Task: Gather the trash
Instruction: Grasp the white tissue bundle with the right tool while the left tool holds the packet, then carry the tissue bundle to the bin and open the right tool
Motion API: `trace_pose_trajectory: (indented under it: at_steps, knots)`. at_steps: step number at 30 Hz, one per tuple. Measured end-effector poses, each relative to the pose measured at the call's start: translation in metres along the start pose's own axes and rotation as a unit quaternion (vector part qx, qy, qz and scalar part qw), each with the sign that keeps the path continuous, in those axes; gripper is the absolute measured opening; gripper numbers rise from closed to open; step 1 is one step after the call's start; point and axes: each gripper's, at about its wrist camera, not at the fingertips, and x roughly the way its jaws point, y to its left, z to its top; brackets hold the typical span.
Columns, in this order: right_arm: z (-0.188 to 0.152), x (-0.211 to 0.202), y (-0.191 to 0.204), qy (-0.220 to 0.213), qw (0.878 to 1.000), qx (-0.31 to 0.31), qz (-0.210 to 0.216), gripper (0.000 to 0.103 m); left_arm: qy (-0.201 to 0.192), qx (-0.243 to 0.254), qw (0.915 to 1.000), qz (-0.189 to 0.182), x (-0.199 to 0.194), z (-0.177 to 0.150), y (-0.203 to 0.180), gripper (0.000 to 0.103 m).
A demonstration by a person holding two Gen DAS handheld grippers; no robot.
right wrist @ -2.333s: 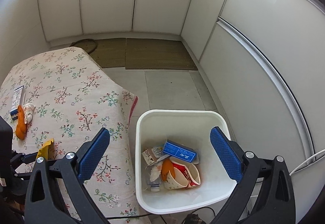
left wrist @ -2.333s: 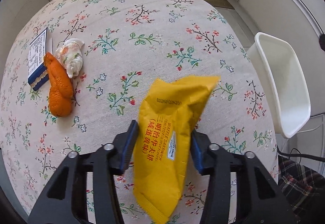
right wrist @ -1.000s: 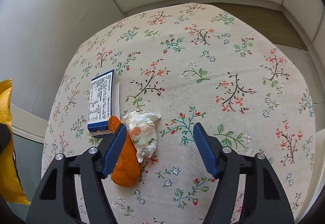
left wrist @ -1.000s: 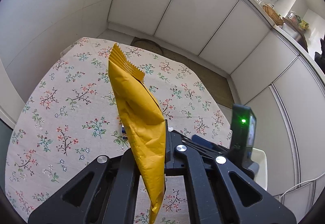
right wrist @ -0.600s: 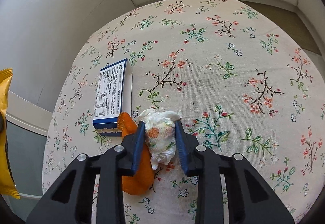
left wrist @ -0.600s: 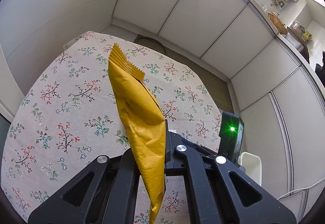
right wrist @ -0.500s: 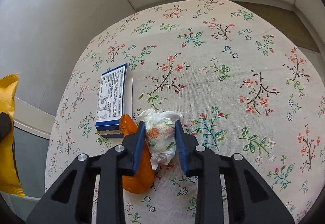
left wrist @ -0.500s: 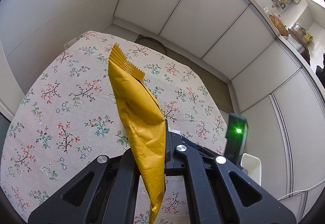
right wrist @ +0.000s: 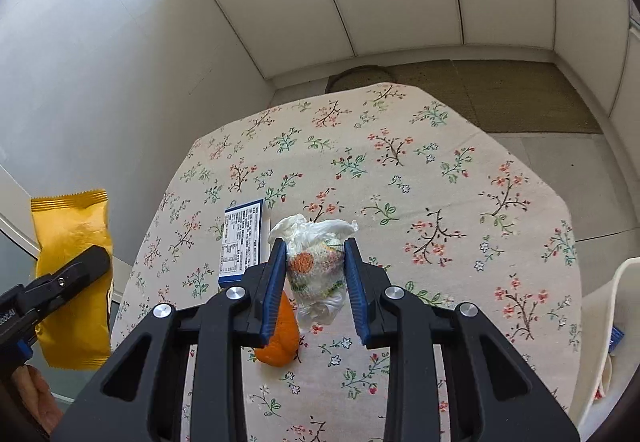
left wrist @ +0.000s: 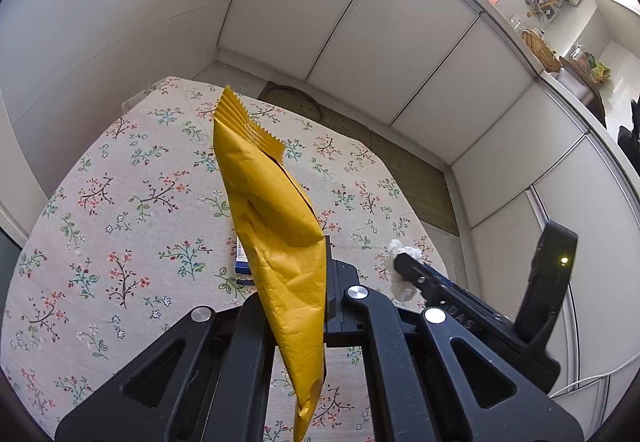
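Note:
My left gripper (left wrist: 292,282) is shut on a yellow snack bag (left wrist: 276,234) and holds it upright above the floral table (left wrist: 120,201); the bag also shows at the left of the right wrist view (right wrist: 72,262). My right gripper (right wrist: 316,274) is shut on a crumpled white tissue (right wrist: 316,266) and holds it lifted above the table. The tissue also shows in the left wrist view (left wrist: 402,274). An orange peel (right wrist: 280,338) and a blue-and-white box (right wrist: 242,246) lie on the table below the right gripper.
The white bin's rim (right wrist: 600,342) shows at the right edge of the right wrist view, beside the table. White cabinet walls surround the table, and a brown mat (right wrist: 500,97) lies on the floor beyond it.
My right gripper closed on the tissue and lifted it off the table, away from the orange peel. My left gripper keeps holding the yellow bag raised.

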Motion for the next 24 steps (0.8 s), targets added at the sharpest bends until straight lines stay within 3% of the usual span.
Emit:
trace_pose_trajectory:
  at_steps: [24]
  knots:
    - [-0.004, -0.122, -0.053, -0.099, 0.992, -0.006, -0.078, 0.03, 0.007, 0.056, 0.9984, 0.0, 0.007, -0.02, -0.061, 0.0]
